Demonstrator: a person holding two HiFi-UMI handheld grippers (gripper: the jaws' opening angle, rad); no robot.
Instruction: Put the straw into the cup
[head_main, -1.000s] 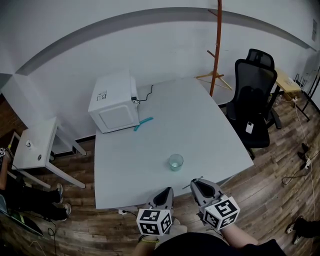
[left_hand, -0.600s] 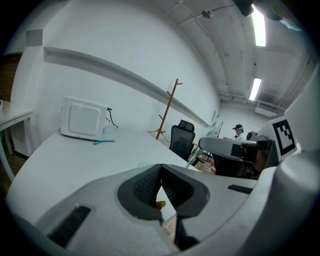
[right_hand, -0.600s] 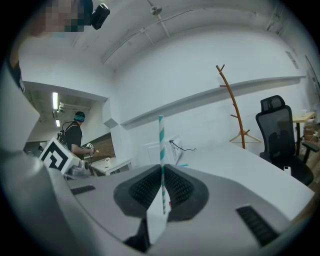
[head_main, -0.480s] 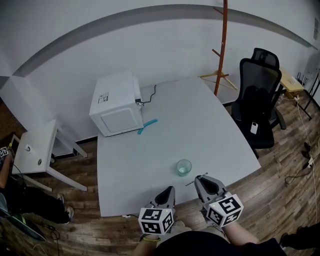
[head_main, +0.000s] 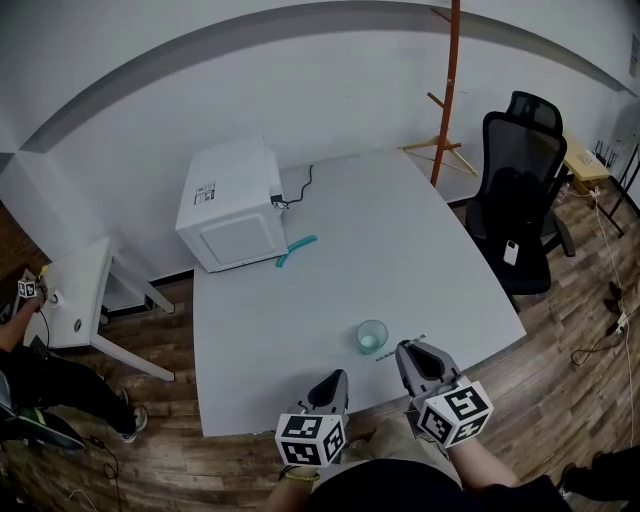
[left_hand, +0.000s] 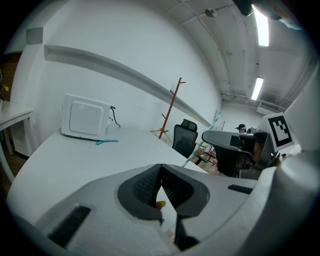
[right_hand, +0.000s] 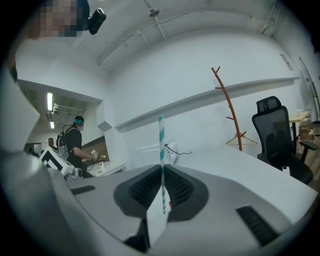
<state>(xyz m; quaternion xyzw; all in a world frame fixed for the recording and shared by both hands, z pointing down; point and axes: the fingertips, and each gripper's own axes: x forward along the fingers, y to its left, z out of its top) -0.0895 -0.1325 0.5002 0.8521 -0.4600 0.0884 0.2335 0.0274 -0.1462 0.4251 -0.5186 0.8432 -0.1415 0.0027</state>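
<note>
In the head view, we saw the right gripper (head_main: 412, 350) pinching a thin teal-and-white striped straw (head_main: 392, 352). Its long axis lay nearly level, and its left end was just beside the clear, teal-tinted round cup (head_main: 372, 336) near the white table's (head_main: 300, 320) near edge. In the left gripper view, the left gripper (left_hand: 161, 172) was pressed together on nothing. In the right gripper view, ribbed black pads (right_hand: 145, 187) clamped the straw, which pointed upward.

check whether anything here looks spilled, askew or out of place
Nothing stands out. The translucent teal cup stands upright on the white table with no spill visible, and the right tool grips the teal-and-white striped straw.
</note>
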